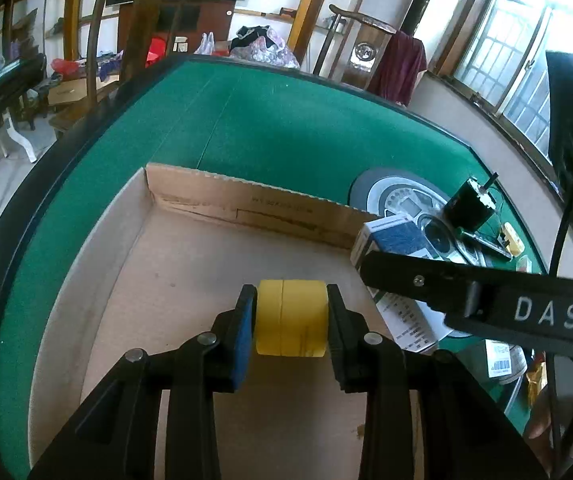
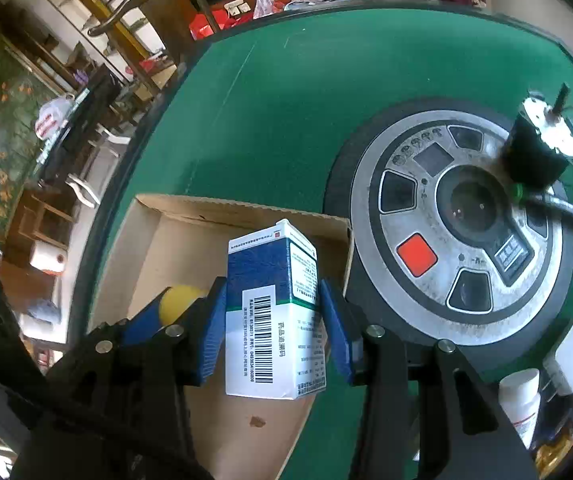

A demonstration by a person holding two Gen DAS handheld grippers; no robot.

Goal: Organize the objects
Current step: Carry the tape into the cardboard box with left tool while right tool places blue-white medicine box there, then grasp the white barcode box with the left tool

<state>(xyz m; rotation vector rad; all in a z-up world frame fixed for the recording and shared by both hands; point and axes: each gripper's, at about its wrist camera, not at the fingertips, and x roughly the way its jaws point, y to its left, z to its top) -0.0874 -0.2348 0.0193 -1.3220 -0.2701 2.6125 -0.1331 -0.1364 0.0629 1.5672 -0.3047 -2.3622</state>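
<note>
- Over on the left side of the green counter, the cardboard box is sitting open, its brown floor showing.
- Above that box floor, the left tool is gripping a yellow roll of tape, its two pads pressing flat against the roll's two sides, narrowed right down to the roll's width.
- From the right wrist view, the yellow roll of tape is peeking out behind the left tool's blue pad, inside the box.
- Moving right, the right tool is clamping a blue-and-white medicine box, barcode facing the camera, fingers closing on both of its side faces; the carton is hanging over the cardboard box's right edge.
- In the left wrist view, the same medicine box is poking out past the right tool's black finger at the box's far right corner.
- Further right, a round grey control panel with a red button is lying in the counter, with a black motor standing on its rim.
- At the far right, a white bottle is standing near the counter's edge.
</note>
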